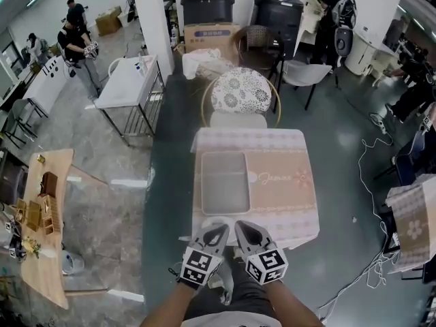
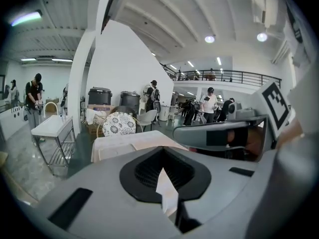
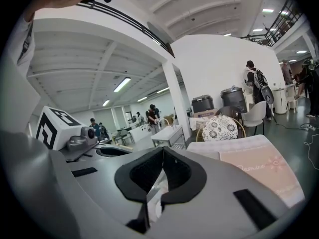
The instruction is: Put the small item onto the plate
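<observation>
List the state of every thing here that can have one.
Tray: empty.
Left gripper: jaws shut.
Right gripper: jaws shut.
Cushioned chair: unoccupied.

Grey tray [image 1: 224, 182]; pink tablecloth [image 1: 289, 199], checked border; black-white floral chair cushion [image 1: 240, 90].
</observation>
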### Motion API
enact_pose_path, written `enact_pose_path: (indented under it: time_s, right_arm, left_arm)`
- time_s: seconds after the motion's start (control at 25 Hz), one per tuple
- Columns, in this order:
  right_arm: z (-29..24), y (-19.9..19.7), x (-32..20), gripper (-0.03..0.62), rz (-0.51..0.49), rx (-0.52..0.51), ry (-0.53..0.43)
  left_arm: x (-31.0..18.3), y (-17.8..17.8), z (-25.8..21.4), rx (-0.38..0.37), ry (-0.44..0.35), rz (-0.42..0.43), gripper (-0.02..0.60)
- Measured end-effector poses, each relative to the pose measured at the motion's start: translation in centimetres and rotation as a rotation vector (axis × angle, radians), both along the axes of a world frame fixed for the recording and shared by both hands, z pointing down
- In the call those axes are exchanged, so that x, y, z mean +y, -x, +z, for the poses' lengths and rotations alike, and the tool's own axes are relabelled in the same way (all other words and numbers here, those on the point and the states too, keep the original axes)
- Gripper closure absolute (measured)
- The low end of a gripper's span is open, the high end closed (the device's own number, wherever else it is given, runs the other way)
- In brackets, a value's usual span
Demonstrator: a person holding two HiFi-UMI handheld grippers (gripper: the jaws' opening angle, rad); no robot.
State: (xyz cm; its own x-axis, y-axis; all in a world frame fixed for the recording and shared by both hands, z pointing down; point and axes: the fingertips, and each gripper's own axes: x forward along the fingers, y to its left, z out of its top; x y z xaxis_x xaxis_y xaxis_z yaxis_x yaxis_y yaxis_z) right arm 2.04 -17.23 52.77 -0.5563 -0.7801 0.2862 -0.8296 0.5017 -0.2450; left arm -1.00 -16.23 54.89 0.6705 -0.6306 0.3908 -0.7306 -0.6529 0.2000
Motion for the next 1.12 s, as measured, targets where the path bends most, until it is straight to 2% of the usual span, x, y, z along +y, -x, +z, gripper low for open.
enact_pose_path:
  time_s: [0.28,0.64,0.88,1.12]
  right_arm:
    - [-4.7,0.9,1.3,0.579,-0.007,0.016,-0.047]
    - [-11.2,0.1,2.5,0.580,0.008,0.012,-0.137]
    - [-14.2,-0.2,2.3,0.580,0.003,0.043,-0.190]
    - [-14.7,0.3,2.6,0.580,-0.007,0.058,-0.213]
  left_arm:
    - [1.2,0.3,-5.8,0.039,-0.036,-0.010,0.575]
    - [1.5,0.1,-14.0,0.087,-0.149,-0.014,0.575]
    - [1.5,0.3,-16.7,0.107,-0.202,-0.036,0.575]
    - [1.7,0.6,-17.2,0.112,-0.218,-0.049,0.575]
